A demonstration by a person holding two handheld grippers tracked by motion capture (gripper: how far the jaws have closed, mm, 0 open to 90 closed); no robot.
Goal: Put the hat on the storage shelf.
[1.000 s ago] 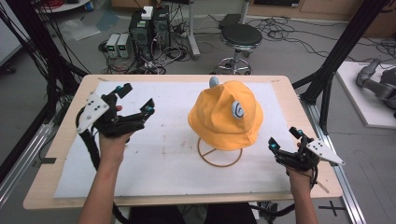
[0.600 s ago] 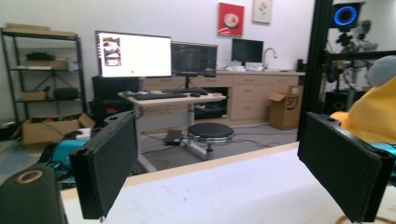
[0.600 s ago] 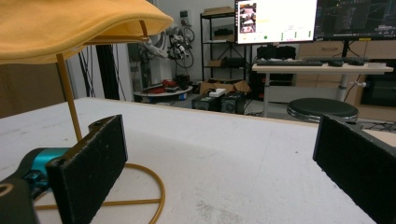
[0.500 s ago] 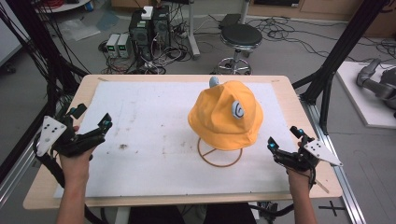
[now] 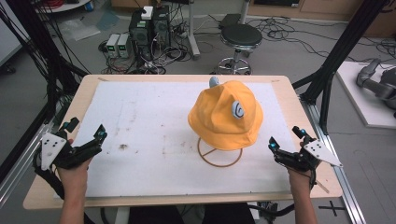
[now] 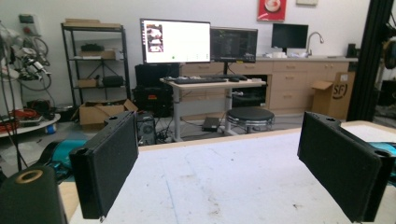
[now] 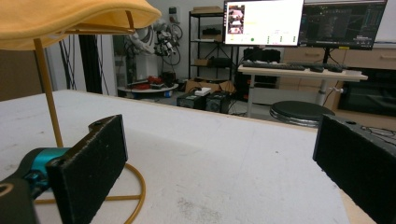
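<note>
Yellow-orange cloth catches my eye first: a soft bucket hat [image 5: 227, 115] with a small white-and-blue round badge on its crown sits right of centre in the high view, draped over a thin yellow wire stand [image 5: 219, 154] whose ring base lies flat on the white sheet [image 5: 154, 140] covering the wooden tabletop [image 5: 285, 81].

My right gripper [image 5: 286, 139] rests at the lower right of that view, near the tabletop's right edge, its jaws spread wide and holding nothing. The hat stands up and to the left of it, apart from it, with a strip of bare sheet between its nearer jaw and the stand's ring. In the right gripper view the hat's brim [image 7: 70, 18] hangs at the upper left, the stand's upright post drops down the left side, and the ring curves just past my left-hand jaw; ahead to the right the sheet runs clear to the far edge.

My left gripper [image 5: 85, 131] sits at the lower left of the high view, close to the tabletop's left edge, jaws likewise wide apart and empty. The hat is well away from it, across a broad open stretch of sheet marked by a few small brown stains [image 5: 123, 146]. The left gripper view shows bare sheet between the two black jaws up to the far edge.
</note>
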